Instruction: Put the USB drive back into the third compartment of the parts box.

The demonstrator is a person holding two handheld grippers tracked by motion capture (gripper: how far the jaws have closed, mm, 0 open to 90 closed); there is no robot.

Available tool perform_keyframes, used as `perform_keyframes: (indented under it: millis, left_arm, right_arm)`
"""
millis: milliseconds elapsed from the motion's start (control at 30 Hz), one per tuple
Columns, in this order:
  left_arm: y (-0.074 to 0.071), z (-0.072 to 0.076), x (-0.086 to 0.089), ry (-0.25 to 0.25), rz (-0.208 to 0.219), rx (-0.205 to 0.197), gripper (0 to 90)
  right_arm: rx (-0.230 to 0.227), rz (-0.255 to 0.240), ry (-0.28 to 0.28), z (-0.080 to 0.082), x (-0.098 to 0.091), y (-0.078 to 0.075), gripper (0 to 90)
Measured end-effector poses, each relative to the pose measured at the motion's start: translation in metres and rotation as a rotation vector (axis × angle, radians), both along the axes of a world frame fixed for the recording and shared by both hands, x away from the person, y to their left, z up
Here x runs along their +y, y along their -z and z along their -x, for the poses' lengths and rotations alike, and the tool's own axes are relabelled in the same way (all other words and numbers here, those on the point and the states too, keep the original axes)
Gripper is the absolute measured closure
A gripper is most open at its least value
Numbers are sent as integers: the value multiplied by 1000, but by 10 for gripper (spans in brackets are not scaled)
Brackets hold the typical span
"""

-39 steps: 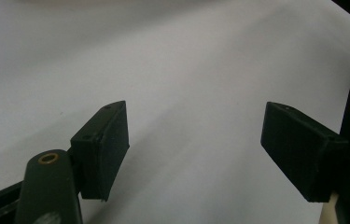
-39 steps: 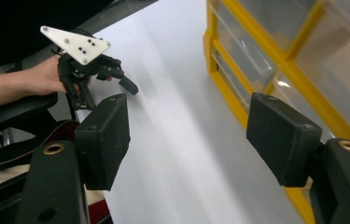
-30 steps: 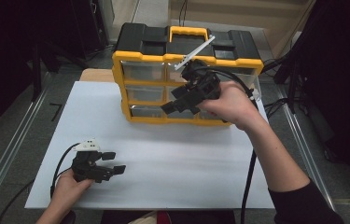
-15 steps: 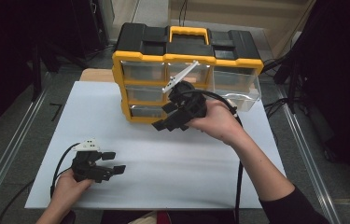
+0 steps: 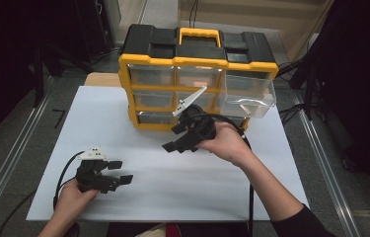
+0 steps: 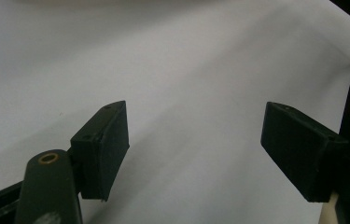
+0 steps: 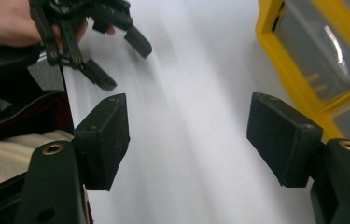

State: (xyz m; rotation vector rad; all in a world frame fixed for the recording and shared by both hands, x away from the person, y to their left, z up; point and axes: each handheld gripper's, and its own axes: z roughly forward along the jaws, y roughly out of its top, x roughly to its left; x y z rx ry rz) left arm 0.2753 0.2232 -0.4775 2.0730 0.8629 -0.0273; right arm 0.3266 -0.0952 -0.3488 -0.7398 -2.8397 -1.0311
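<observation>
Yellow-and-black drawer cabinet [image 5: 197, 74] is standing at the far edge of the white table sheet [image 5: 138, 153], and serves here as the landmark. Its upper right drawer [image 5: 249, 90], clear plastic, is sticking out toward the person, while the other drawers are sitting flush.

Right gripper [image 5: 181, 138] is hovering just in front of the cabinet's bottom row, near its middle, with the right hand [image 5: 224, 143] wrapping the body from behind. Jaws are gaping wide, nothing between them; tips are pointing down and leftward toward the sheet. The pulled-out drawer is sitting up and to the right of this gripper, apart from it, no contact. In the right gripper view the two black pads [image 7: 109, 140] are standing far apart over bare white sheet, and the cabinet's yellow frame [image 7: 298, 88] is running along the right edge, just beside the right-side pad but not touching.

Left gripper [image 5: 116, 173] is resting low on the sheet, well in front of the cabinet and off toward its left corner side, left hand [image 5: 71, 195] gripping it. Jaws are also spread wide and empty; in the left gripper view both pads [image 6: 105, 149] are framing plain white sheet.
</observation>
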Motion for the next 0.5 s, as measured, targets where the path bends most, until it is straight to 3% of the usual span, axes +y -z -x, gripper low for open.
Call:
perform_keyframes:
  millis: [300,500]
  left_arm:
    - [0,0,0,2,0,0,244]
    - [0,0,0,5,-4,-1,244]
  right_arm:
    - [21,-3,24,1,-5,28,282]
    - [20,-34,57,2,-14,43,283]
